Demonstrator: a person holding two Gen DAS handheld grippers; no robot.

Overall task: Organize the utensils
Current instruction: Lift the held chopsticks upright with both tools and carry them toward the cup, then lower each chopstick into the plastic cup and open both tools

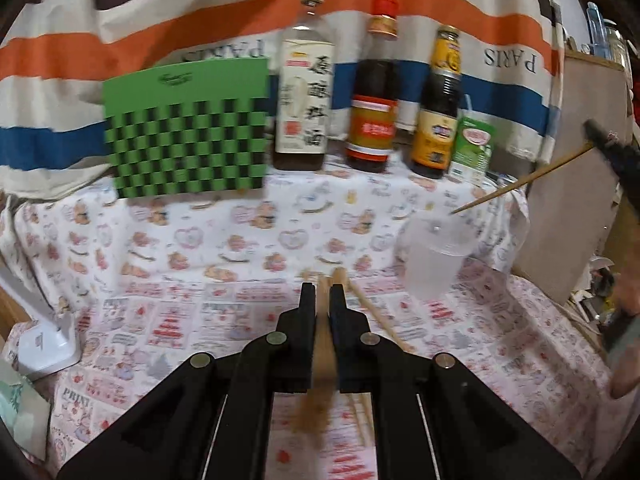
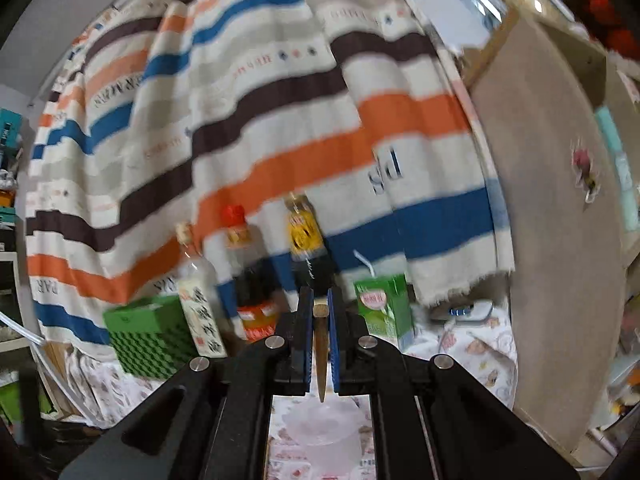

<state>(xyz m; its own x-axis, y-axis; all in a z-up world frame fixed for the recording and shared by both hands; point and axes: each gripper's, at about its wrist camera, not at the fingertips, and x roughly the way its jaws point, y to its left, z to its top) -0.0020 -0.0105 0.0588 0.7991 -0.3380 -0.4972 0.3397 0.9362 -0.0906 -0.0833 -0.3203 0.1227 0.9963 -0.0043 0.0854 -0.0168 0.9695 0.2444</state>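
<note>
My left gripper [image 1: 323, 285] is shut on a wooden chopstick [image 1: 322, 336] that runs back between its fingers. Two more chopsticks [image 1: 376, 316] lie on the printed tablecloth just to its right. A translucent plastic cup [image 1: 434, 254] stands right of centre. At the right edge of the left wrist view my right gripper [image 1: 600, 136] holds another chopstick [image 1: 520, 182], its tip slanting down over the cup's rim. In the right wrist view the right gripper [image 2: 321, 290] is shut on that chopstick [image 2: 321, 356], which points down at the cup [image 2: 320, 440] below.
Three sauce bottles [image 1: 372, 88] and a green drink carton [image 1: 472, 148] line the back by the striped cloth. A green checkered box [image 1: 188, 128] stands at back left. A brown board [image 1: 576, 184] leans at the right, a white object [image 1: 44, 344] sits at the left edge.
</note>
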